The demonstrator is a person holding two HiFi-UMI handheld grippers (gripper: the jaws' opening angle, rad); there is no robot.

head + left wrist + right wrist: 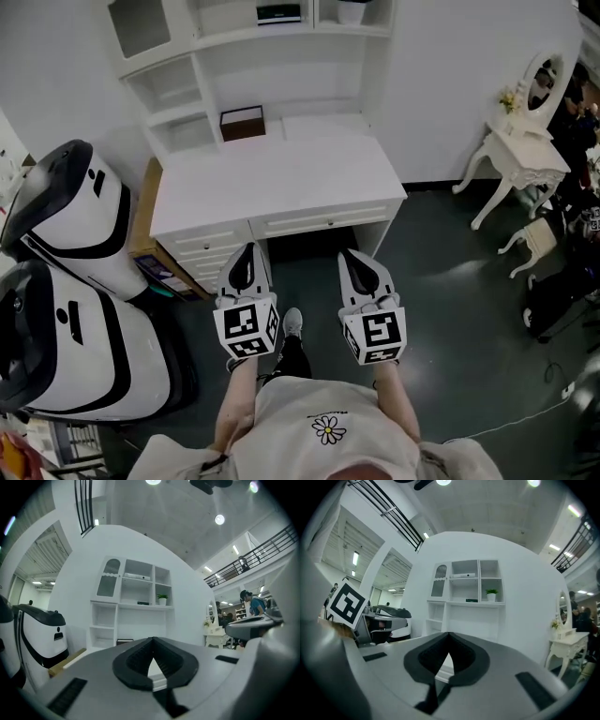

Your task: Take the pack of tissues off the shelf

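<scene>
Tissue pack [278, 13], seemingly at twelve o'clock on the shelf [234, 37]: with left gripper [246, 247] and right gripper [350, 253] fingers pressed together, we could knock it back

White desk [281, 178] with shelf unit [234, 56] along its rear edge, against a white wall [469, 75], on a dark floor [450, 309]. White dressing table [525, 155] with oval mirror [547, 80] to its right. Round ceiling lights [219, 519] lit.

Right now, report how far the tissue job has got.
Nothing looks done: the likely pack sits on the shelf beside the plant. In hand: nothing; left gripper and right gripper are shut, empty, short of the desk. Left: reach, grip, lift it off.
</scene>
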